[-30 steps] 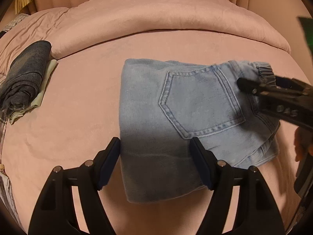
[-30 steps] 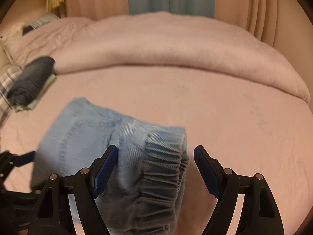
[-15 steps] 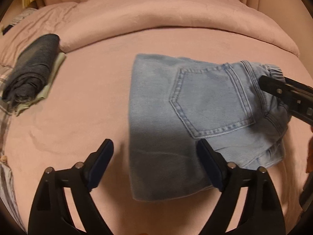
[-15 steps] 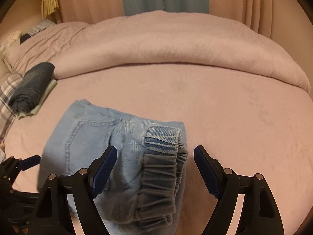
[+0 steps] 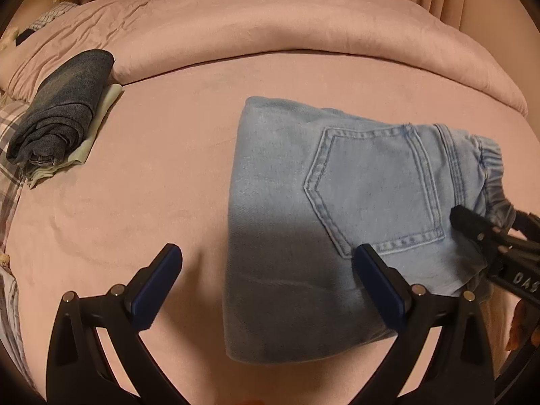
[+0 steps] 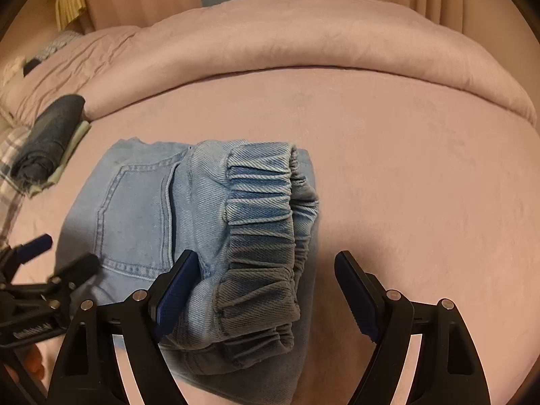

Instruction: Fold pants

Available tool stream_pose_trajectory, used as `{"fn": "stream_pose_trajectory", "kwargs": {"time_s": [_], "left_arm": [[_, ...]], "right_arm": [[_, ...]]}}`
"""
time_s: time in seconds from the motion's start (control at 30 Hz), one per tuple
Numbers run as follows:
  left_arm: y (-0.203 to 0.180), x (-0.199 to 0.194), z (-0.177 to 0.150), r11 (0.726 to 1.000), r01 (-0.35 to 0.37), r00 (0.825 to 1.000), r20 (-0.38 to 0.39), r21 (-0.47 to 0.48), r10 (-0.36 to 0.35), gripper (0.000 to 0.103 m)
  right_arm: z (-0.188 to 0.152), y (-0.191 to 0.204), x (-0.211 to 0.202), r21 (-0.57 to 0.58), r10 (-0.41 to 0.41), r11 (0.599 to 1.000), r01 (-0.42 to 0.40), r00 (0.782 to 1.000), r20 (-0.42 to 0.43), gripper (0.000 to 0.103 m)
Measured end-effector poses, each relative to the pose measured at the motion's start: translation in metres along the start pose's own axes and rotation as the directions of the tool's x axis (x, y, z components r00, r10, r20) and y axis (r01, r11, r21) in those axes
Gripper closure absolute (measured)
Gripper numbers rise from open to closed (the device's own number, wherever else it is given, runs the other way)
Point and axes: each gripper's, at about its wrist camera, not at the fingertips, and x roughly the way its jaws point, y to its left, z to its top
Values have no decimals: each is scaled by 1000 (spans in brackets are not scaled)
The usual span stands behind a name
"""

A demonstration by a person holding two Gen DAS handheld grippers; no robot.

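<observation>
Pink bed [image 5: 162, 175] carrying one folded jeans [image 5: 303, 202], one dark stack [image 5: 64, 108]. Left gripper [image 5: 266, 283] just opening wide; right gripper [image 6: 266, 290] sitting open, waistband between fingers, ungripped.

Light-blue pants [image 6: 141, 216] folded on pink bed [image 6: 405, 175], elastic waistband facing cam. Right claw [image 6: 266, 290] open, straddling waistband, pads not pressing. Left claw [image 6: 57, 256] at pants' left edge. Dark folded garment [image 6: 47, 138] far left.
</observation>
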Motion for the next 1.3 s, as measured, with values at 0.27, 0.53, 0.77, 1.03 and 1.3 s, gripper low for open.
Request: {"fn": "stream_pose_trajectory", "kwargs": {"time_s": [0.27,0.53,0.77,1.03,1.3], "left_arm": [[3,-32,-1,1000,10,999,44,7,-10,1],[10,-84,-8,999,27,994,105,-16,-25,1],[10,-117,-17,999,-31,992,126,-13,32,1],[14,-146,-27,999,-33,987,155,-21,36,1],[16,-169,-33,999,-23,983,183,-34,28,1]], "right_arm": [[-3,12,-38,-15,10,1000,-9,998,64,21],[-11,18,-88,-11,7,1000,-6,992,128,11],[-18,27,-117,-39,15,999,-9,987,158,8],[-26,39,-151,-59,10,998,1,980,197,2],[-32,49,-172,-81,4,997,14,975,223,1]]}}
